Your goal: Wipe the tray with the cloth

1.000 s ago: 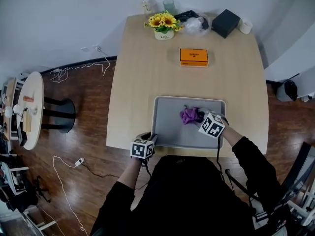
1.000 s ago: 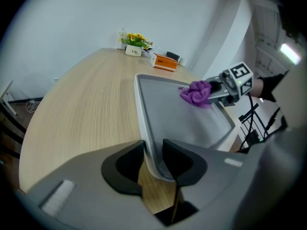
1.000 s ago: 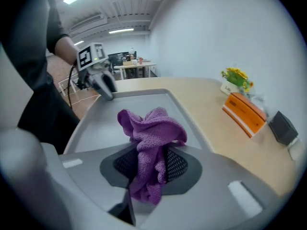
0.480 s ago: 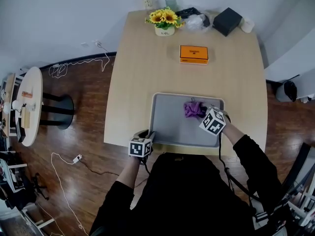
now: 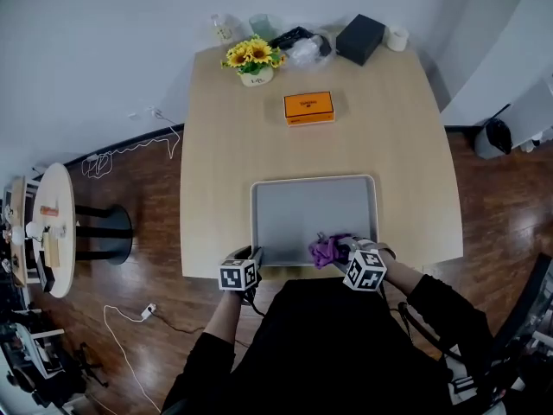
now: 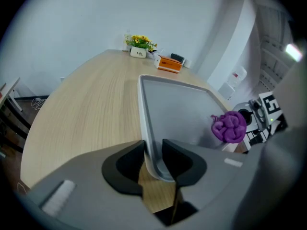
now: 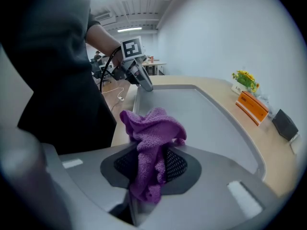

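Cloth (image 5: pixel 327 249) has slid to near rim of tray (image 5: pixel 294 214) on wooden table (image 5: pixel 225 162).

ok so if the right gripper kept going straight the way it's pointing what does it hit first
Probably the bare floor of the tray, just past the purple cloth the right gripper is clamping, since it angles down at it; exact depth is unclear.

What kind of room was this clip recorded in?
Probably an office or meeting room: a large pale wooden table carrying a pot of sunflowers, a dark wooden floor, and, in the right gripper view, strip ceiling lights above more desks behind.
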Available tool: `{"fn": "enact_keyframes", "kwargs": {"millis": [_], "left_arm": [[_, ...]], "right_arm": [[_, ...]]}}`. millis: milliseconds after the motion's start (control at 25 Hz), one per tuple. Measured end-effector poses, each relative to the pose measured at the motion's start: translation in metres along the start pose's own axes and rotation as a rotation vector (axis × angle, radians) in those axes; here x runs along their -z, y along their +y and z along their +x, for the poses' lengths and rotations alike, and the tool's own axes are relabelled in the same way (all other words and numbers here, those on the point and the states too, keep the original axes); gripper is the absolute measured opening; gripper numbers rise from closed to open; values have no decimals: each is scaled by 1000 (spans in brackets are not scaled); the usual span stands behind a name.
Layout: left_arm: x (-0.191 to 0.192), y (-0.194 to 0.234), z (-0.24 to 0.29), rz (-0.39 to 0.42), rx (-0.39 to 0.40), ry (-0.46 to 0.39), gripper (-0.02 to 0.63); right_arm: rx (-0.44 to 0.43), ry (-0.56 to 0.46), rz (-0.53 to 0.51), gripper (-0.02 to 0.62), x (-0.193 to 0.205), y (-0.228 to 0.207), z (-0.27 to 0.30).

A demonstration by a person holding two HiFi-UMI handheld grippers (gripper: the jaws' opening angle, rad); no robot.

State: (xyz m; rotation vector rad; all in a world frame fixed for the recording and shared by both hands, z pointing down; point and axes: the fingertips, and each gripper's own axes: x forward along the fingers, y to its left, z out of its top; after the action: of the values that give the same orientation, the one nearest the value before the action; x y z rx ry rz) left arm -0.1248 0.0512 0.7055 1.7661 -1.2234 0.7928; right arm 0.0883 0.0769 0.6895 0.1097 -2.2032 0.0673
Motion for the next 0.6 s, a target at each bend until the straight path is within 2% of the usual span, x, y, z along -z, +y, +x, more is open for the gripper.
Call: {"fn": "enact_keyframes", "kwargs": {"millis": [120,280,600], "left_arm": [[0,0,0,-1,-6,4,101],[-1,-2,0,-11,-8,-1,101],[-3,-1,-1,-60,-10,-39,101]], "right_arm": [[-30,-20,-3,97,1,0,0],[-88,24,-95,103,6,-17,-3],[77,97,2,106,32,-168,-21]]}}
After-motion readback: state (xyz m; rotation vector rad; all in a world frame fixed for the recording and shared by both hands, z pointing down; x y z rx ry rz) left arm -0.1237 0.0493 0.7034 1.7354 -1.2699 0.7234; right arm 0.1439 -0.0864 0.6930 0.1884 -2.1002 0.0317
